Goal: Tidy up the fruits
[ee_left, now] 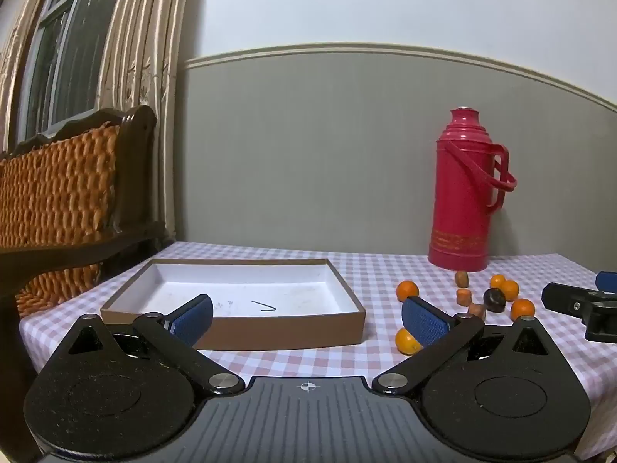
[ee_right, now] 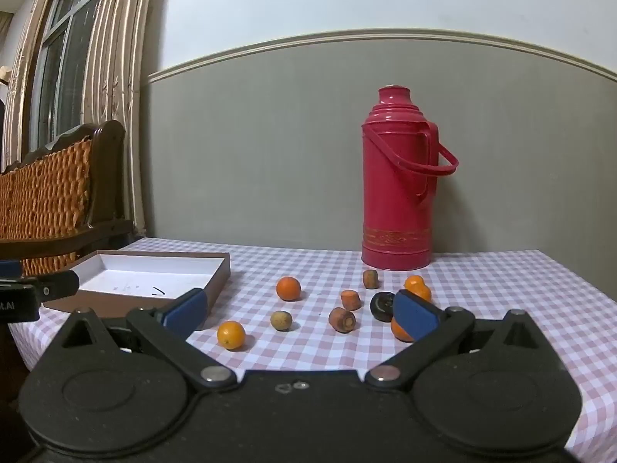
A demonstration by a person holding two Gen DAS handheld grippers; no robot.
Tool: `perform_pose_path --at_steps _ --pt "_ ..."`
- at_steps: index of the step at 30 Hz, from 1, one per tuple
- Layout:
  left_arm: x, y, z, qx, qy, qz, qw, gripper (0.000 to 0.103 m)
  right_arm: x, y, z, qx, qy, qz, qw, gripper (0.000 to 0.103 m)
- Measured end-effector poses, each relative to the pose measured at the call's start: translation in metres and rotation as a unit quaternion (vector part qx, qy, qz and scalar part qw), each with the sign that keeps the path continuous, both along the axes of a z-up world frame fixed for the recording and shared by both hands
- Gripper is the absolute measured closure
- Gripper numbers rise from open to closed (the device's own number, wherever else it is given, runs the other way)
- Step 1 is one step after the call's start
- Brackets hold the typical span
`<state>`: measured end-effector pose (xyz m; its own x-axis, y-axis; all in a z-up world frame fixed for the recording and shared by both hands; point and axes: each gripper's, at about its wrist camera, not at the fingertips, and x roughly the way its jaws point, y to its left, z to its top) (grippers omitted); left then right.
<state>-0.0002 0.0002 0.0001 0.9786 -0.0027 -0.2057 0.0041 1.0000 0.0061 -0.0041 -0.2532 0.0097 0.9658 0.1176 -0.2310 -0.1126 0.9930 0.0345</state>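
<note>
While both grippers hang short of the fruit with nothing between their pads, the sorting has not begun: the left gripper (ee_left: 307, 318) stands wide open over the near wall of the shallow cardboard box (ee_left: 246, 333), and the right gripper (ee_right: 301, 310) stands just as wide above the scattered pieces. The box holds no fruit, only a pen mark on its white floor.

On the checked table (ee_right: 501, 270), to the right of the box, lie several small oranges: one (ee_right: 288, 288) well out in the open, one (ee_right: 231, 334) nearest the right gripper's camera, a pair (ee_right: 417, 287) touching each other, and another partly hidden behind the right gripper's right pad. Among them sit a dark round fruit (ee_right: 381, 306), a small brownish-green one (ee_right: 281, 320), and three stubby carrot-like chunks (ee_right: 351, 299). A red thermos (ee_right: 399, 177) stands behind the cluster, near the wall.

The risks, as I judge them, come from roundness and crowding. An orange pinched off-centre would likely squirt free and roll toward the table edge. Reaching for the touching pair could knock the neighbour away. A pad descending among the chunks may scatter them, and a wide sweep at the back could tip the thermos.
</note>
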Motion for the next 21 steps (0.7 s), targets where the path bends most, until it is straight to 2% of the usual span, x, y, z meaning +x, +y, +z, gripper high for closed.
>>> perform_pose_path --at_steps 21 --pt "-0.0003 0.0001 0.0001 -0.003 -0.001 0.000 1.0000 0.000 0.0012 -0.0003 -0.0010 -0.006 -0.005 0.001 1.000 0.006"
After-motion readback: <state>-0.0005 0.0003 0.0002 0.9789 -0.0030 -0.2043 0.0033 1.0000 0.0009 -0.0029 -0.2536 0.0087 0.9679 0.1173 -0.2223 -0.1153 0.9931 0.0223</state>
